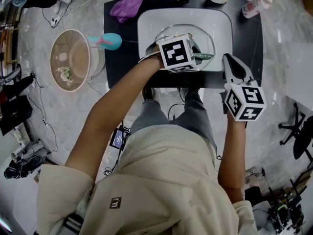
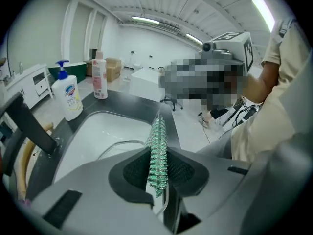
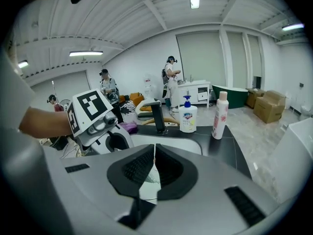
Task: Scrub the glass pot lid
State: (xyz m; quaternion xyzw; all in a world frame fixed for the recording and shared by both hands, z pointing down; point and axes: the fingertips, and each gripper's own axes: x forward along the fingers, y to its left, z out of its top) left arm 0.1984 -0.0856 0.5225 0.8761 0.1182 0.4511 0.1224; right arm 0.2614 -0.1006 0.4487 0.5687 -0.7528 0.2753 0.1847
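The glass pot lid (image 1: 205,39) lies in the white sink (image 1: 146,23); its rim (image 2: 117,147) shows in the left gripper view. My left gripper (image 1: 194,57) hovers over the lid, pointing right, shut on a green mesh scrubber (image 2: 158,153) that stands upright between its pads and sticks out past them (image 1: 205,57). My right gripper (image 1: 234,66) sits at the counter's near right edge, off the lid, jaws shut (image 3: 154,168) with nothing held. The left gripper's marker cube (image 3: 90,109) appears in the right gripper view.
A black faucet (image 3: 156,114), a white soap bottle (image 3: 187,116) and a pink bottle (image 3: 221,112) stand behind the sink on the black counter (image 1: 244,38). A purple cloth (image 1: 126,6) and a teal brush (image 1: 108,40) lie at left. A round basket (image 1: 73,60) sits on the floor.
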